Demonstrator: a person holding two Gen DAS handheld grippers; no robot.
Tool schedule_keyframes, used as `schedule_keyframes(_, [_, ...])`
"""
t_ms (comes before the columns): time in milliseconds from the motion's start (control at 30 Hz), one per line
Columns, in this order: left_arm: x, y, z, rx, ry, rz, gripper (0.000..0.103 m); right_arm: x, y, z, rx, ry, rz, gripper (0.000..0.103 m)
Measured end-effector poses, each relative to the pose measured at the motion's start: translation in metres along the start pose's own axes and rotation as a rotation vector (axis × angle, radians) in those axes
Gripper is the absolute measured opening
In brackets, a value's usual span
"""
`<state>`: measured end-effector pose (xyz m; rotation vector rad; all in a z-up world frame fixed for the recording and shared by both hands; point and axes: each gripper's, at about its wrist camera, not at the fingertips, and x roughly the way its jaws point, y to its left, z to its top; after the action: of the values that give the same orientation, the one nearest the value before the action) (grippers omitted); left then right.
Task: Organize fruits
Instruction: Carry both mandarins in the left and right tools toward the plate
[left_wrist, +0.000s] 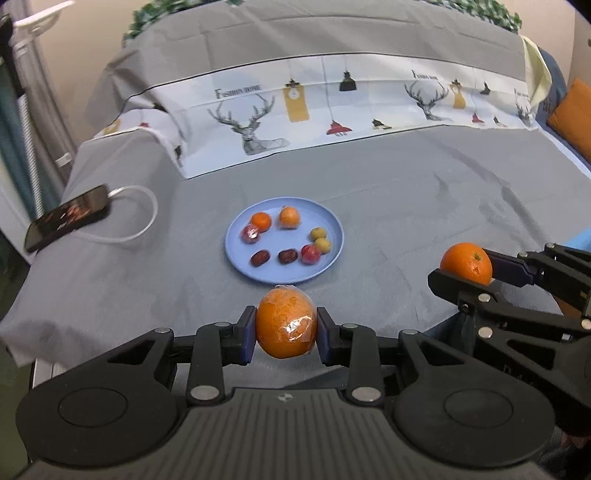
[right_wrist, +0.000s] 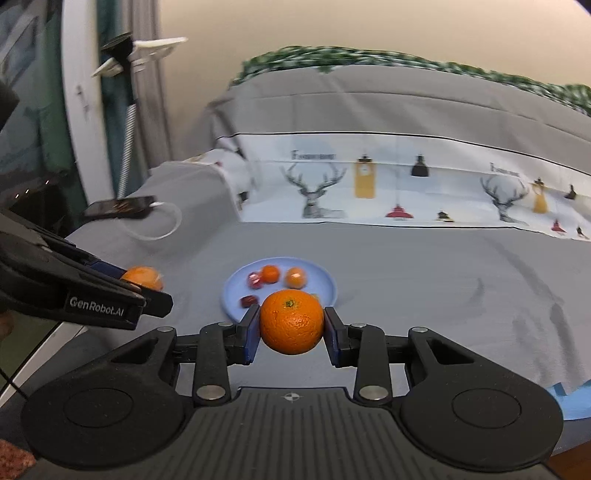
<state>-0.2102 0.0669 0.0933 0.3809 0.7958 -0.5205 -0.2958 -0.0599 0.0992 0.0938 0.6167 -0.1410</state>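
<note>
Orange wrapped fruit clamped in left gripper; right gripper clamps bare orange.

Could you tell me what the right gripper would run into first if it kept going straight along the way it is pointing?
Probably the blue plate. The right gripper, shut on an orange, points down at the plate's near edge, with only grey cloth between; depth is hard to judge.
</note>
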Motion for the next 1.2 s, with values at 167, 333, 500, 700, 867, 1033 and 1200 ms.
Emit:
schedule_keyframes(167, [-0.015,0.009,-0.015,-0.029,-0.033,0.009,0.036,-0.013,0.018,-0.001,-0.033,0.005,-0.006,0.037])
schedule_keyframes(333, [-0.020,0.013,-0.018,-0.041,-0.041,-0.011,0.036,-0.014,0.029,0.001,-0.060,0.007,0.000,0.037])
schedule_keyframes(500, [-0.017,0.018,-0.018,-0.055,-0.040,-0.020,0.036,-0.013,0.034,0.002,-0.070,0.009,-0.004,0.037])
schedule_keyframes(700, [-0.011,0.023,-0.018,-0.072,-0.030,-0.028,0.036,-0.008,0.033,0.002,-0.078,0.027,-0.003,0.037])
schedule_keyframes(867, [-0.004,0.024,-0.018,-0.079,-0.012,-0.032,0.036,0.001,0.036,0.002,-0.078,0.051,-0.001,0.037])
schedule_keyframes(1033, [0.006,0.030,-0.017,-0.093,0.010,-0.037,0.036,0.011,0.036,0.001,-0.081,0.071,0.005,0.037])
schedule_keyframes(1200, [0.020,0.034,-0.014,-0.092,0.032,-0.034,0.036,0.023,0.034,-0.001,-0.072,0.099,0.004,0.037])
